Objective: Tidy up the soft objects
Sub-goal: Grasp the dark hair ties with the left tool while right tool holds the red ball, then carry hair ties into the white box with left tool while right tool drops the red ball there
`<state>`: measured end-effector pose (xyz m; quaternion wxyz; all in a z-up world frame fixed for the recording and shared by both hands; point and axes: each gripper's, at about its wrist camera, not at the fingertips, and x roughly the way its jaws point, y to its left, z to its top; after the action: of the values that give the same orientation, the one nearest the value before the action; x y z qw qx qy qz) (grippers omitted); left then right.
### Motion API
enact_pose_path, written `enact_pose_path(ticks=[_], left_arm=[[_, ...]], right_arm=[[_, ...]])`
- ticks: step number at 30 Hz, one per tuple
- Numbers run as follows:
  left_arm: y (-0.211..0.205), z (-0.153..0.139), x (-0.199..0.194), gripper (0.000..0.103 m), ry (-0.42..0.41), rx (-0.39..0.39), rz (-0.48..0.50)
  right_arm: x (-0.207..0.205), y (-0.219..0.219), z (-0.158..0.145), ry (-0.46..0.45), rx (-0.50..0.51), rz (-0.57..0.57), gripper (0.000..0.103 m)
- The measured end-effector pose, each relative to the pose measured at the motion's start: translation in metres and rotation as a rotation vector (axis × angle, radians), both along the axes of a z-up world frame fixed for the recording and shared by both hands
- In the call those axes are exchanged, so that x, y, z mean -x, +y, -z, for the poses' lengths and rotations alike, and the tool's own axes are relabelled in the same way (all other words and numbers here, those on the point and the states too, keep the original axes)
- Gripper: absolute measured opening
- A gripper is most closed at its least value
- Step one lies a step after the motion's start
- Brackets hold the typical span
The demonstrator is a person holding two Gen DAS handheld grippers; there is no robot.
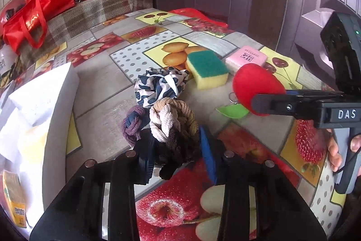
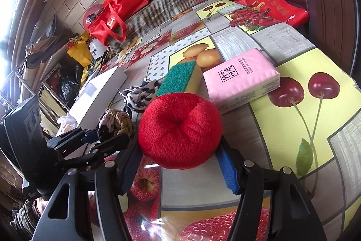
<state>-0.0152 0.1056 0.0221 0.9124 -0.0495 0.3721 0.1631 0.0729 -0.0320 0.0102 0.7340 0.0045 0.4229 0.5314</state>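
Both grippers are loaded: left gripper clamps the braided scrunchie bundle, right gripper squeezes the red plush apple. Lift gently, carry toward the white box; sponge waits beyond.

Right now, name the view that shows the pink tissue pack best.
Right wrist view: the pink tissue pack lies whole, label readable, beside the sponge. In the left wrist view it is small and partly hidden behind the red plush apple.
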Motion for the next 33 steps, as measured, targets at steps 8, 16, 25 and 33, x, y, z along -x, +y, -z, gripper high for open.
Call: enact_pose_path(ticks=[8,16,25,33], left_arm=[[0.001,-0.01,0.014,0.035,-0.08,0.004,-0.005],[0.018,-0.03,0.065,0.036,-0.234,-0.05,-0.102],[-0.018,-0.02,0.066,0.058,-0.186,0.119,0.194],[-0.038,-0.034,0.083,0.085,-0.265,0.02,0.228]], right_arm=[[0.0,0.0,0.0,0.003,-0.005,0.002,0.064],[0.018,-0.003,-0.019,-0.141,-0.049,0.001,0.062],[0.033,0.01,-0.02,-0.176,-0.042,-0.015,0.062],[0.025,0.004,-0.016,-0.126,-0.052,0.012,0.062]])
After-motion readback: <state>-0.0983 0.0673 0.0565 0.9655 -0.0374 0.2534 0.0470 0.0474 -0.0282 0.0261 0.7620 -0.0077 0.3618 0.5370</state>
